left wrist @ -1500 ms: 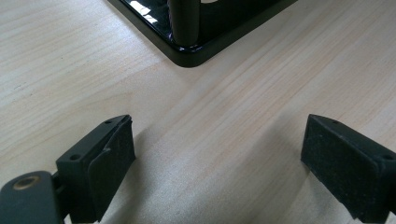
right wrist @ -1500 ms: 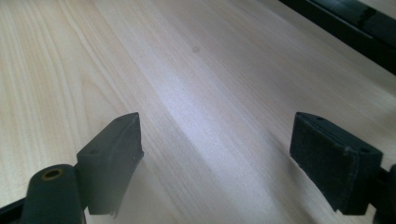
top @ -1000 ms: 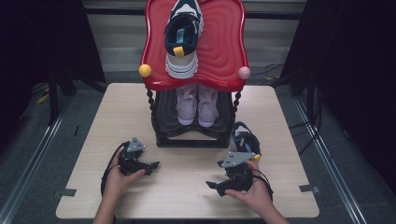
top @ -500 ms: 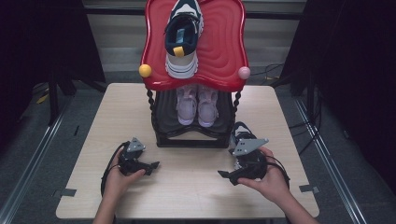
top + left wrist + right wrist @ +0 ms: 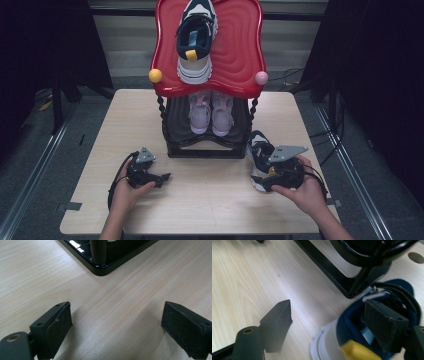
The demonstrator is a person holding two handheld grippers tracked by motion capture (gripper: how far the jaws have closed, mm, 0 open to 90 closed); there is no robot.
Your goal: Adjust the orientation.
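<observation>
A navy and white sneaker (image 5: 256,144) with a yellow heel tab lies on the table right of the shoe rack (image 5: 235,47). My right gripper (image 5: 266,177) hovers at its heel. In the right gripper view the right gripper (image 5: 329,309) has one pad inside the sneaker's (image 5: 325,341) opening and the other out over bare wood. Its jaws have just been closing, with the heel wall between them but not pressed. My left gripper (image 5: 161,178) rests open near the rack's left front corner, and the left gripper (image 5: 117,315) has only tabletop between its pads.
The matching sneaker (image 5: 196,37) sits on the rack's red top, with a pink pair (image 5: 211,111) on the shelf below. The black rack base (image 5: 102,267) lies just ahead of the left jaws and runs past the right gripper (image 5: 329,272). Cables trail from both grippers.
The right hand has moved right and up, from in front of the table sneaker onto its heel, with one jaw now inside the opening. The left hand has not moved.
</observation>
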